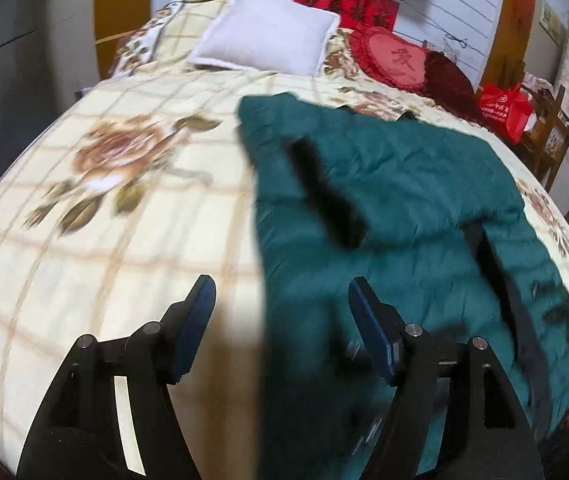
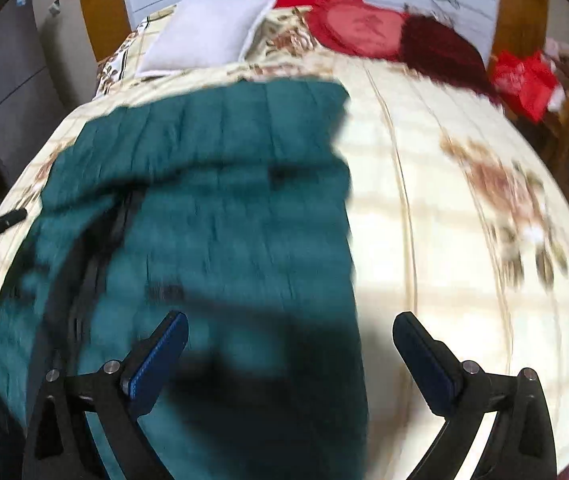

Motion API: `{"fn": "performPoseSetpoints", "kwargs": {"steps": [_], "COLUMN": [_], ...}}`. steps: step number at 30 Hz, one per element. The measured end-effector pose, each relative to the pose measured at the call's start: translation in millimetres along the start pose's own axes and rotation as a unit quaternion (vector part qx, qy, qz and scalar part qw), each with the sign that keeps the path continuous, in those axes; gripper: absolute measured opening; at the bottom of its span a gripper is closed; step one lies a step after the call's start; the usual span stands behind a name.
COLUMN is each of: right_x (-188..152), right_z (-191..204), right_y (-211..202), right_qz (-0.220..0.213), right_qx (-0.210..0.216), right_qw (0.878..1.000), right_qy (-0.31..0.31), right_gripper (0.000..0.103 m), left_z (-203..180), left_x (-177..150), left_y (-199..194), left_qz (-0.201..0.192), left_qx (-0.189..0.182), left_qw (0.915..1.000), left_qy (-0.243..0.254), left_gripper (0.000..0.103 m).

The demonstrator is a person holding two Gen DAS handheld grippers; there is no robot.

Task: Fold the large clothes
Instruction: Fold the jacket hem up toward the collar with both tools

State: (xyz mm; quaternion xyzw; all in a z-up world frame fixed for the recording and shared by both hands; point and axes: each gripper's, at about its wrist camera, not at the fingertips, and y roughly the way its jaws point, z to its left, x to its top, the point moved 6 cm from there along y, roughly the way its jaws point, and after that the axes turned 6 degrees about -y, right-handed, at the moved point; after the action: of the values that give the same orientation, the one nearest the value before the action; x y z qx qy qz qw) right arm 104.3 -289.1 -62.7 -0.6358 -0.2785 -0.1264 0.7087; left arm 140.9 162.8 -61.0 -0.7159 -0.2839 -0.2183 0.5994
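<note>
2 grippers are hovering over a bed, each with its blue-padded fingers spread wide and gripping nothing. The left gripper is sitting above the left edge of a teal quilted coat, with 1 finger over bare bedspread and the other over the fabric. The right gripper is straddling the coat's right edge the same way, its left finger over teal, its right finger over the cream floral cover.

The coat is lying spread across the middle of the bed, its upper part doubled over the lower so a thick fold is running across it. A dark zipper line is showing down its front, and a dark strip is crossing the upper panel in the left view. Both views are smeared by motion blur, so finer detail on the coat is hard to read.

At the head of the bed, a white pillow is resting on the left, a red heart cushion beside it, and a dark red cushion touching that one. A red banner is hanging on the wall behind. Off the far right corner, a red bag is sitting by a wooden chair. Nothing is lying on the coat or between the fingers and the fabric.
</note>
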Motion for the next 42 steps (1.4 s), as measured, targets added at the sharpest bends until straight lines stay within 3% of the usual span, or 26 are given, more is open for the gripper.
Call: {"fn": "performPoseSetpoints", "kwargs": {"steps": [2,6,10,13,15,18,21,23,25,28,31,36,39,42], "right_x": [-33.7,-67.2,-85.7,-95.9,-96.7,-97.1,-97.2,-98.8,-99.5,-100.3,-102.1,-100.2,-99.3,-95.6], "right_z": [-10.1,-12.4,-5.7,-2.1,-2.6,-1.6,-2.0,-2.0,2.1,21.3,29.1,28.7,25.8,24.3], "right_y": [0.0,6.6,-2.5,-10.2,-11.1,-7.4,-5.9,-6.2,-7.5,-12.9,-12.8,-14.8,-9.9,-7.7], "right_qz": [0.011,0.005,-0.029,-0.047,-0.045,-0.043,-0.045,-0.047,-0.051,-0.057,-0.053,-0.063,-0.06,-0.062], "right_qx": [0.003,0.047,0.041,0.034,0.034,0.028,0.026,0.033,0.058,0.148,0.149,0.187,0.135,0.133], "right_qw": [1.0,0.995,0.996,0.996,0.996,0.997,0.997,0.997,0.995,0.987,0.987,0.98,0.989,0.989], "right_qy": [0.029,0.084,0.072,0.063,0.066,0.059,0.057,0.058,0.056,0.038,0.012,0.032,0.023,0.034], "right_gripper": [0.102,0.102,0.103,0.103,0.103,0.103,0.103,0.103,0.103,0.103,0.103,0.103,0.103,0.103], "left_z": [12.6,26.1,34.0,33.5,31.8,27.0,27.1,29.5,19.2,-8.5,-25.8,-28.5,-27.6,-30.7], "left_x": [-18.7,-52.9,-76.2,-82.3,-84.0,-88.0,-90.7,-92.3,-100.8,-117.2,-126.4,-118.7,-113.8,-115.0], "left_y": [-6.8,-17.6,-18.3,-22.5,-23.7,-22.8,-26.3,-30.1,-38.0,-47.3,-51.0,-54.2,-47.8,-43.6], "left_qz": [0.012,0.031,0.054,0.047,0.037,0.03,0.025,0.028,0.041,0.058,0.058,0.051,0.049,0.051], "left_qx": [0.005,0.009,-0.006,-0.012,-0.009,-0.001,0.002,-0.019,-0.072,-0.119,-0.113,-0.152,-0.141,-0.139], "left_qw": [0.9999,0.9994,0.9976,0.9973,0.9979,0.9986,0.9985,0.9975,0.9946,0.991,0.9916,0.9871,0.9887,0.989], "left_qy": [-0.004,-0.014,-0.044,-0.055,-0.053,-0.043,-0.048,-0.063,-0.062,-0.017,0.022,0.0,-0.002,-0.002], "left_gripper": [0.069,0.069,0.069,0.07,0.072,0.083,0.083,0.083,0.083,0.083,0.084,0.084,0.084,0.084]}}
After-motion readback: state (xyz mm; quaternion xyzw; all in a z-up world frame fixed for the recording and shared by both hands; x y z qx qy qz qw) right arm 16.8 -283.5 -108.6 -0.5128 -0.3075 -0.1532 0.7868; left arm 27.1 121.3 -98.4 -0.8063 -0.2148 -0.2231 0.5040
